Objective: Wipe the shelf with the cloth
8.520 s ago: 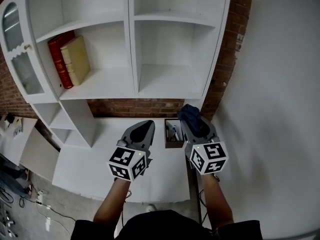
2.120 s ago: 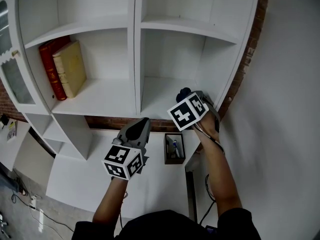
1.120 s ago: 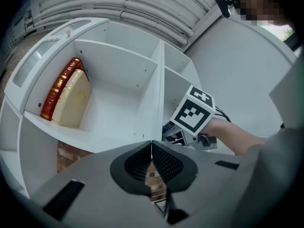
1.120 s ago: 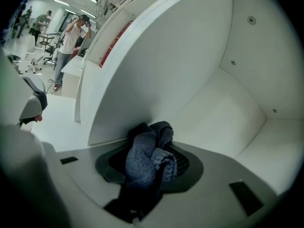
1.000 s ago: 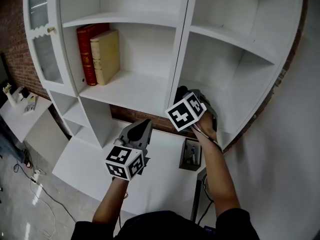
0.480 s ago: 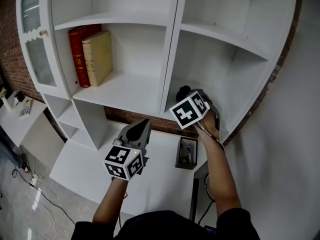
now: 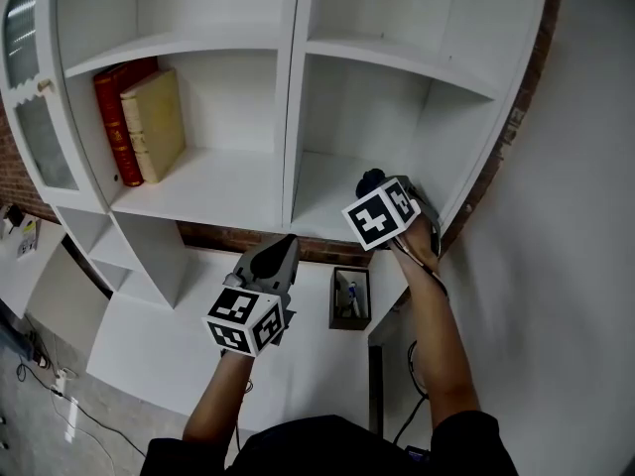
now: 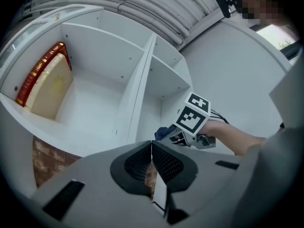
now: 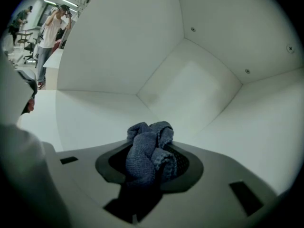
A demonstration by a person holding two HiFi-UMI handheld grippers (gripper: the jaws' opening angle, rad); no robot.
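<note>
My right gripper (image 7: pixel 375 182) is shut on a bunched dark blue cloth (image 9: pixel 147 148), which pokes out past the jaw tips. It sits inside the lower right compartment of the white shelf unit (image 7: pixel 327 191), over the shelf board (image 9: pixel 99 118); whether the cloth touches the board I cannot tell. The cloth (image 7: pixel 368 179) shows as a dark lump ahead of the marker cube. My left gripper (image 7: pixel 276 254) hangs lower, in front of the shelf and over the white desk, shut with nothing between its jaws (image 8: pixel 152 148).
Two books, one red (image 7: pixel 113 119) and one tan (image 7: pixel 157 122), lean in the left compartment. A glass-fronted cabinet door (image 7: pixel 30 97) is at far left. A small open box of items (image 7: pixel 349 297) sits on the white desk (image 7: pixel 198 335). A white wall (image 7: pixel 575 266) stands at right.
The view has swung so the shelf sits more squarely ahead. My right gripper with the cloth stays in the lower right compartment, shifted slightly. The left gripper has held its place.
</note>
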